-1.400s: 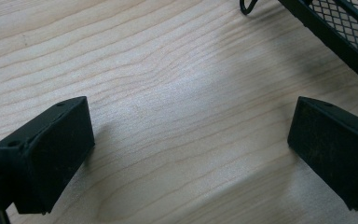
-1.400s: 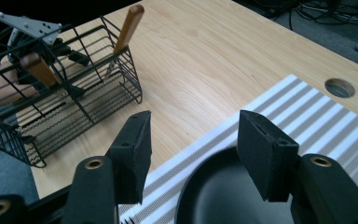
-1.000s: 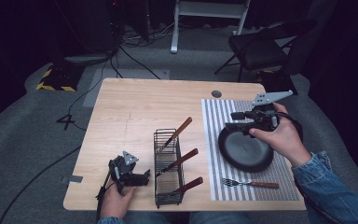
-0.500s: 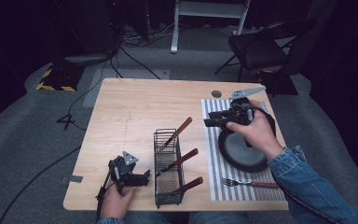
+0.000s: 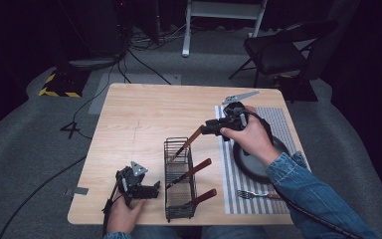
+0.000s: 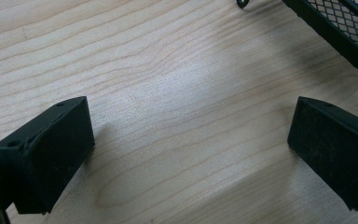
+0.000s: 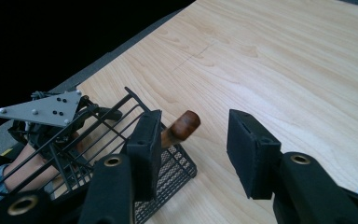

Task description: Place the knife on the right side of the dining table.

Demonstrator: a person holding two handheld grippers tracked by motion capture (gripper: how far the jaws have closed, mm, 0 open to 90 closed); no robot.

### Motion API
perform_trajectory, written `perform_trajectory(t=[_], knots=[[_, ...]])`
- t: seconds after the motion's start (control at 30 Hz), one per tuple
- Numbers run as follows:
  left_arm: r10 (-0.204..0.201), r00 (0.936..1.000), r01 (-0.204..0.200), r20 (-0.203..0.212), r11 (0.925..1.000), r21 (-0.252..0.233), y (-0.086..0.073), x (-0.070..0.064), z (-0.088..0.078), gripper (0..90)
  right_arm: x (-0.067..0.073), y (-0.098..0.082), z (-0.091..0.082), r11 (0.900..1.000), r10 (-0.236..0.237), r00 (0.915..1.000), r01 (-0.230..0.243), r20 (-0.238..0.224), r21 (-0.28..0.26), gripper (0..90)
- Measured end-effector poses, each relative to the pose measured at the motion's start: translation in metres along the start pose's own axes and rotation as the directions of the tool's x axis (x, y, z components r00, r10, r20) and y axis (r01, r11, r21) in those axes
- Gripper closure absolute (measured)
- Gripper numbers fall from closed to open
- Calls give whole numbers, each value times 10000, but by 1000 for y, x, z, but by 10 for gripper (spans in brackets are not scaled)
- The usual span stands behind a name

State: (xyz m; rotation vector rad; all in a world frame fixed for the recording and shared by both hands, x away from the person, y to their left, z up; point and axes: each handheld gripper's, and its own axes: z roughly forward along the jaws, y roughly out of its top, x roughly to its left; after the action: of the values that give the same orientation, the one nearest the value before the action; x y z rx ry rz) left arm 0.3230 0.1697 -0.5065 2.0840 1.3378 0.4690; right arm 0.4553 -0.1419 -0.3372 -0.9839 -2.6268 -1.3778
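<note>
High view: the wooden table (image 5: 144, 114) carries 1 black wire basket (image 5: 180, 179) near its front edge, a little left of the middle. 3 utensils with brown wooden handles lean out of this basket toward the right: the far one (image 5: 188, 143), the middle one (image 5: 195, 170) and the near one (image 5: 202, 197). A striped mat (image 5: 227, 184) covers the right side of the table. On it lies 1 dark frying pan (image 5: 251, 167), partly hidden under the right hand (image 5: 251, 137), and 1 fork (image 5: 253, 195) near the front edge.

The right gripper (image 5: 210, 127) is above the table between basket and mat. In the right gripper view its jaws stand apart, and the tip of 1 wooden handle (image 7: 182, 127) is just beside the left jaw, not pinched. The left gripper (image 5: 151, 191) rests at the front left corner, beside the basket; in the left gripper view its jaws are wide apart over bare wood.
</note>
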Motion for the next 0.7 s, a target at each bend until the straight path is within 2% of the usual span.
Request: perform_trajectory(t=[0.1, 0.2, 0.3, 0.37, 0.4, 0.47, 0.6, 0.7], knots=[[1, 10000, -1, -2, 10000, 1, 0, 0, 0, 4, 2, 1, 9, 9997, 150, 9999, -152, 78, 206, 580], [-1, 10000, 1, 2, 10000, 1, 0, 0, 0, 4, 2, 2, 16, 9980, 441, 9990, -435, -123, 468, 637], [9, 10000, -9, 9, 10000, 1, 0, 0, 0, 4, 2, 4, 17, 9952, 746, 9952, -702, -641, 682, 760], [15, 10000, -15, 11, 10000, 3, 0, 0, 0, 4, 4, 5, 14, 9938, 888, 9900, -807, -1096, 761, 808], [16, 10000, -16, 18, 10000, 2, 0, 0, 0, 4, 7, 6, 12, 9945, 806, 9894, -717, -1205, 764, 810], [18, 10000, -18, 14, 10000, 3, 0, 0, 0, 4, 15, 9, 8, 9969, 298, 9946, -223, -990, 761, 811], [19, 10000, -19, 15, 10000, 6, 0, 0, 0, 4, 30, 17, -3, 9981, -385, 9973, 414, -623, 457, 813], [19, 10000, -19, 15, 10000, 6, 0, 0, 0, 4, 34, 23, -14, 9987, -465, 9972, 475, -580, 157, 813]])
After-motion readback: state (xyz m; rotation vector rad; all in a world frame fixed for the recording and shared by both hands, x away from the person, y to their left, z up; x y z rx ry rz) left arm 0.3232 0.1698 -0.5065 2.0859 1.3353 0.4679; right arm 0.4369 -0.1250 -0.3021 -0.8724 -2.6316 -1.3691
